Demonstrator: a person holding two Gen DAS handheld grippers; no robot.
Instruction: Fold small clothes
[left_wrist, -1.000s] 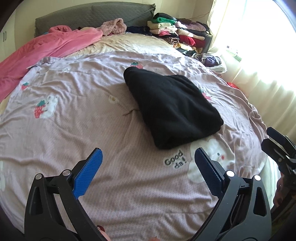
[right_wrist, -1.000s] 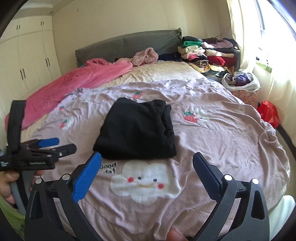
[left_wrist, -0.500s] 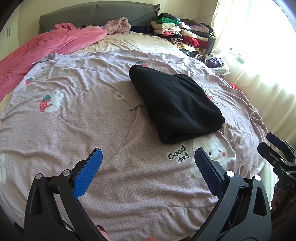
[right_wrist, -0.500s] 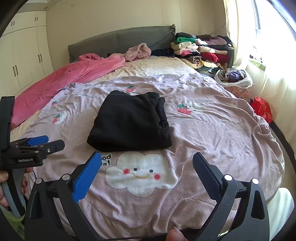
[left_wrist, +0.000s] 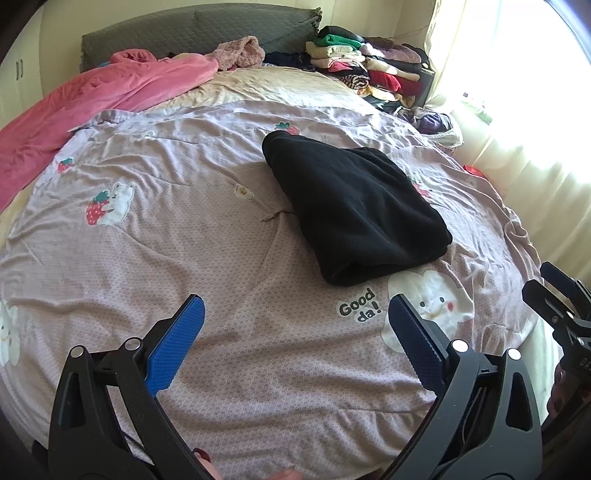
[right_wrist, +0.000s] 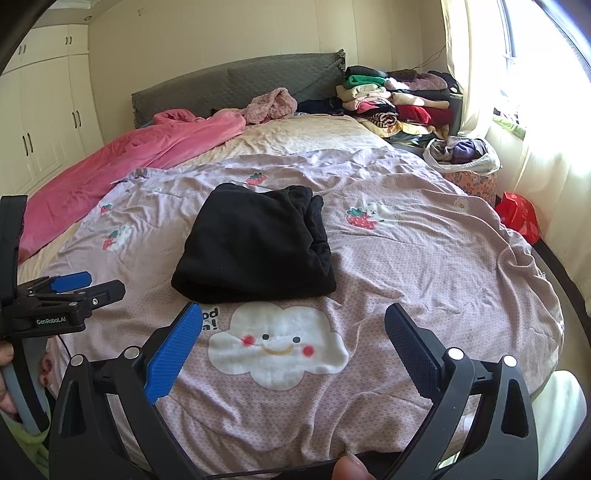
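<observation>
A black garment (left_wrist: 354, 206) lies folded into a compact bundle on the bed, on the lilac printed cover (left_wrist: 184, 258), near the foot edge and a little toward the window side, just past the white cloud print (right_wrist: 277, 343). Edges look squared and layers stacked, so this piece reads as done.

The left hand-held gripper (left_wrist: 293, 341) hangs over the cover by the foot edge, jaws wide apart, holding nothing, well short of the garment. The right hand-held gripper (right_wrist: 293, 343) is likewise spread wide and empty, above the cloud print, garment just beyond its tips. Neither touches cloth.

Likely left: another piece to fetch. A loose pinkish item (right_wrist: 271, 105) sits crumpled at the head end by the headboard, and a pink blanket (left_wrist: 92, 114) is heaped along the far left edge. A stack of folded clothes (right_wrist: 395, 99) sits beyond the bed's far corner by the window; the black bundle probably belongs there, but it is not moved yet.
</observation>
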